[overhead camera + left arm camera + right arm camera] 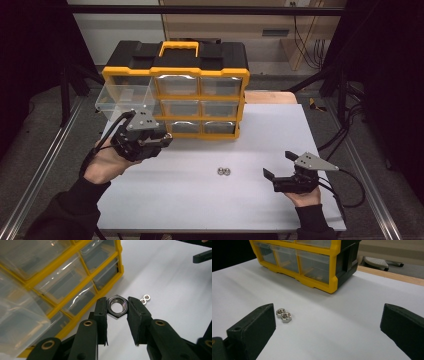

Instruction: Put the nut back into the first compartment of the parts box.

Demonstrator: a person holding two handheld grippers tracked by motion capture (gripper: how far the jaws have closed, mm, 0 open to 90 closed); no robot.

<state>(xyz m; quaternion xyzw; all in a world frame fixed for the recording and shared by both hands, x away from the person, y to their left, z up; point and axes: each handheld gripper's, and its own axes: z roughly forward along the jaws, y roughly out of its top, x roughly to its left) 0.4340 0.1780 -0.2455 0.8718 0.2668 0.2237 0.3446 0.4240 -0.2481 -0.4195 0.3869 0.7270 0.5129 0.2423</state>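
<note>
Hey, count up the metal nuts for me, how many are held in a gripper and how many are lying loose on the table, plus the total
Held in the left gripper: 1 hex nut
Loose on the white table: 2 small nuts, lying side by side
Held in the right gripper: 0, its jaws stand wide open
Total: 3 nuts

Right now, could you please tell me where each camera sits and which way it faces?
High view: above the person's side, facing forward and down on the table; forearms, both tools.
Left gripper view: on the left tool, facing its held nut.
Right gripper view: on the right tool, facing the organizer.
All share the two loose nuts.
</note>
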